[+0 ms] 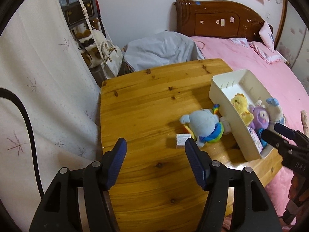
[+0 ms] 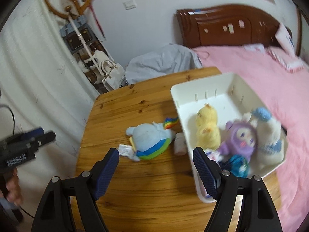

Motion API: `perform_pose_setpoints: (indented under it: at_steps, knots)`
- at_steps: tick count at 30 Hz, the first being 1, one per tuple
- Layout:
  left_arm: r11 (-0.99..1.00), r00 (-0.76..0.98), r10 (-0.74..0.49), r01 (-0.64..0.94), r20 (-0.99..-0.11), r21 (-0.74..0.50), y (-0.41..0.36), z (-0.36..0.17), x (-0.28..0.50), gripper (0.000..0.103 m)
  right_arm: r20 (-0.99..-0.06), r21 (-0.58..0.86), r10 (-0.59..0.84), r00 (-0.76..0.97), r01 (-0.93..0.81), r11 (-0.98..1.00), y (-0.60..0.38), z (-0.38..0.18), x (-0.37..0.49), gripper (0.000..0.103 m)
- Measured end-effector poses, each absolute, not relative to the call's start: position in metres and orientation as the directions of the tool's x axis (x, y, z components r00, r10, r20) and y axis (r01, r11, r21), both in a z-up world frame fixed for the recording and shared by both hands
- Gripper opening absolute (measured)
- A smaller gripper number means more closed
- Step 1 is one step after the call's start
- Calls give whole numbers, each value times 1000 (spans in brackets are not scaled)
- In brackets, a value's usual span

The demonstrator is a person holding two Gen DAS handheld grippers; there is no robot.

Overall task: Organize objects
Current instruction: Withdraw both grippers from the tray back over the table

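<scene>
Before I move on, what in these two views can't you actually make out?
- Small box, left wrist view: print too small to read, one end behind the left gripper.
- Items at the tray's near corner, right wrist view: blurred and partly behind the right gripper.
- Blue plush toy, both views: its face is turned away.
- White cylinder beside the tray: blurred, unidentifiable.

left hand-held gripper: jaws apart, empty | right hand-held gripper: jaws apart, empty
</scene>
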State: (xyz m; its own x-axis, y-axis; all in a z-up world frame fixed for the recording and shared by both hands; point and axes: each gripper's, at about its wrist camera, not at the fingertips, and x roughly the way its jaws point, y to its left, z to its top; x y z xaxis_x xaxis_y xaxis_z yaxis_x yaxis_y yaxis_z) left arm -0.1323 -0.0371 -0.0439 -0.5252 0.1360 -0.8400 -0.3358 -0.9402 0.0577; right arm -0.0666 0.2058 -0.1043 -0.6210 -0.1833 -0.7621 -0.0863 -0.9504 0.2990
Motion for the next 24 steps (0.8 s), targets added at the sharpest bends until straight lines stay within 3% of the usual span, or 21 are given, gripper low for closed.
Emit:
perform_pose_setpoints:
  at_steps: [14, 24]
  knots:
    - [-884, -429, 252, -468, -867, -25, -60, -79, -153, 70, -850, 480, -309, -426, -389, -786, 192, -123, -99, 82]
    - [-852, -352, 272, -520, -896, -54, -52, -107, -166, 70, -835, 550, -420, -354, -539, -638, 199, -146, -127, 85]
